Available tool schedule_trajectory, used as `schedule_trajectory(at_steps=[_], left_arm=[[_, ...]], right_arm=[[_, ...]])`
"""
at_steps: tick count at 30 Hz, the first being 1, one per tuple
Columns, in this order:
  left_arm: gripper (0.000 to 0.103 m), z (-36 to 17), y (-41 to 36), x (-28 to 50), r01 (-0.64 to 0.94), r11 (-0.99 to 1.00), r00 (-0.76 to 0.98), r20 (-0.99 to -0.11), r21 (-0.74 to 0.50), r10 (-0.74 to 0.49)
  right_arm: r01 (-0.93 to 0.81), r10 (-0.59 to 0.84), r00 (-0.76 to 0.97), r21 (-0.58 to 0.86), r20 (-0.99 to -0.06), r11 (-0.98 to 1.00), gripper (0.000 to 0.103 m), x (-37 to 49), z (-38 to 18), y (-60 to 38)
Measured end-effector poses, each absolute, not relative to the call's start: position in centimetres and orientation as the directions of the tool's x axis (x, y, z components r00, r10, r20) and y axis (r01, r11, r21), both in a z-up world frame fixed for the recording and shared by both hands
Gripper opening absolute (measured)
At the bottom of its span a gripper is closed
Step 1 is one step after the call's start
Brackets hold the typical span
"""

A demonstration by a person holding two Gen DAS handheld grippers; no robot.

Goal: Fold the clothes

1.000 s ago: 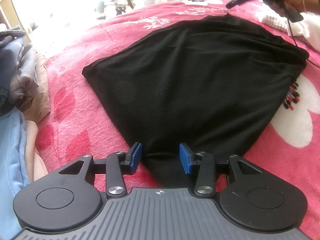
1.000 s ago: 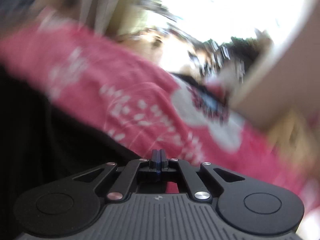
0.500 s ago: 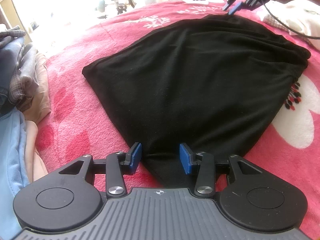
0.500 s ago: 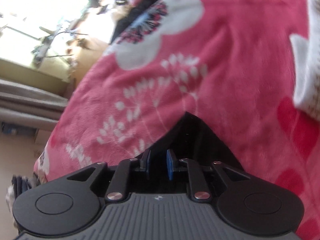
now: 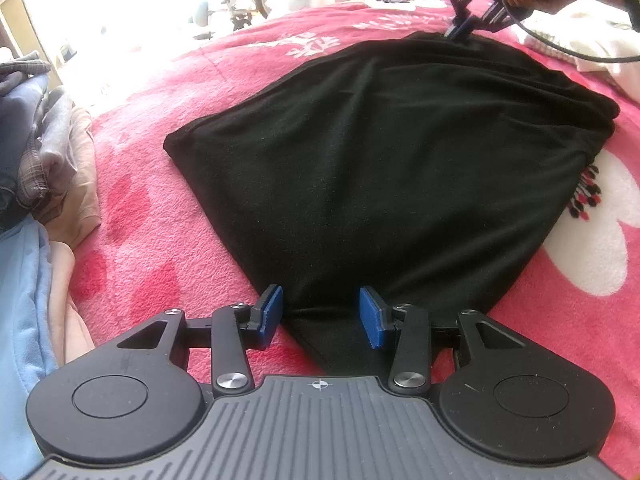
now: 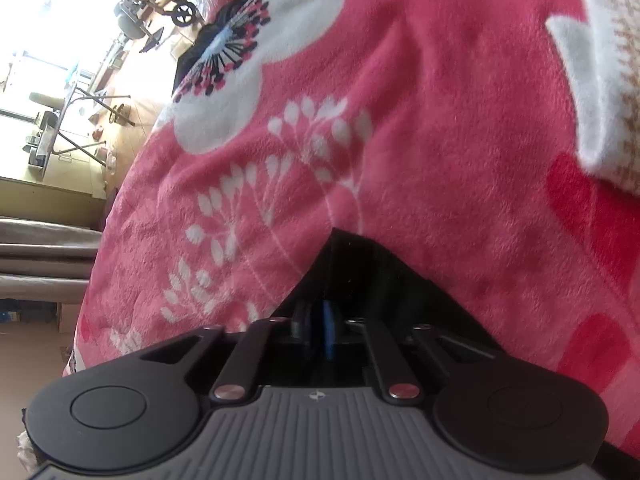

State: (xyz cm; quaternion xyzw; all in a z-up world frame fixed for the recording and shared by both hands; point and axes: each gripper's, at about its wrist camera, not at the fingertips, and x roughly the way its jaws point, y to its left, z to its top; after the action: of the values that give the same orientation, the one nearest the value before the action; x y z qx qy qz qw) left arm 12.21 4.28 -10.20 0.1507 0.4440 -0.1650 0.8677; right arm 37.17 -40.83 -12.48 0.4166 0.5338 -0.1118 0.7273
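My left tongs (image 5: 320,314) sit released around the near corner of the black cloth (image 5: 392,168), low in the frame. My right tongs (image 5: 460,32), upper right, pinch its far corner. If that thin pinch slips, the fold flops on the pink blanket (image 5: 160,264).

No legible text, brand, label or number in either view. Only signs: a small crosshair mark (circle w/ cross) at centre top of the left gripper (image 5: 320,314) body, and the same mark on the right gripper (image 6: 318,330) body. A power symbol shows on the end of the right gripper's handle in the left wrist view; too small to read further.
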Motion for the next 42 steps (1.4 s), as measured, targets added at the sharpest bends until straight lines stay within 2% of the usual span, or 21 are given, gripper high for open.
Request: schedule_trajectory(at_steps=[6,12,19,22,24,26,27,28,29,34,37,42], left_arm=[[0.043,-10.3,4.3,12.2,0.424,0.898,0.555,-0.818,0.118,-0.154],[0.043,-10.4,4.3,12.2,0.426,0.897,0.555,-0.817,0.119,-0.156],[0.043,-10.4,4.2,12.1,0.430,0.894,0.557,-0.817,0.125,-0.153],[0.043,-10.5,4.1,12.2,0.429,0.894,0.557,-0.816,0.125,-0.153],[0.043,-10.5,4.1,12.2,0.430,0.894,0.558,-0.816,0.127,-0.152],[0.043,-10.5,4.1,12.2,0.429,0.894,0.558,-0.816,0.127,-0.152],[0.043,-10.5,4.1,12.2,0.430,0.894,0.558,-0.816,0.127,-0.152],[0.043,-10.5,4.1,12.2,0.429,0.894,0.558,-0.816,0.126,-0.153],[0.043,-10.5,4.1,12.2,0.429,0.895,0.558,-0.815,0.125,-0.154],[0.044,-10.4,4.4,12.3,0.423,0.900,0.555,-0.815,0.105,-0.167],[0.044,-9.9,5.1,12.7,0.400,0.914,0.549,-0.816,0.065,-0.182],[0.044,-8.5,6.1,13.2,0.338,0.941,0.568,-0.796,-0.004,-0.208]], right_arm=[[0.568,0.292,0.444,0.518,-0.847,0.639,0.000,36.9,-12.1,-41.1],[0.576,0.293,0.527,0.589,-0.798,0.567,0.000,36.3,-11.3,-42.9],[0.595,0.273,0.622,0.670,-0.734,0.445,0.000,35.7,-12.9,-43.9],[0.591,0.255,0.665,0.703,-0.702,0.395,0.000,35.3,-14.1,-44.1],[0.551,0.281,0.713,0.761,-0.643,0.343,0.000,35.1,-15.1,-44.4],[0.537,0.277,0.725,0.769,-0.631,0.346,0.004,35.0,-15.3,-44.7],[0.531,0.274,0.731,0.773,-0.625,0.348,0.009,34.9,-15.4,-44.8],[0.531,0.283,0.729,0.775,-0.624,0.342,0.023,34.8,-15.3,-45.3],[0.520,0.296,0.732,0.784,-0.614,0.340,0.028,34.5,-14.9,-45.6],[0.397,0.337,0.726,0.765,-0.600,0.508,0.037,31.2,-10.7,-47.5],[0.341,0.332,0.694,0.698,-0.638,0.630,0.040,26.6,-8.6,-48.6],[0.387,0.329,0.603,0.627,-0.727,0.677,0.040,16.9,-9.8,-48.8]])
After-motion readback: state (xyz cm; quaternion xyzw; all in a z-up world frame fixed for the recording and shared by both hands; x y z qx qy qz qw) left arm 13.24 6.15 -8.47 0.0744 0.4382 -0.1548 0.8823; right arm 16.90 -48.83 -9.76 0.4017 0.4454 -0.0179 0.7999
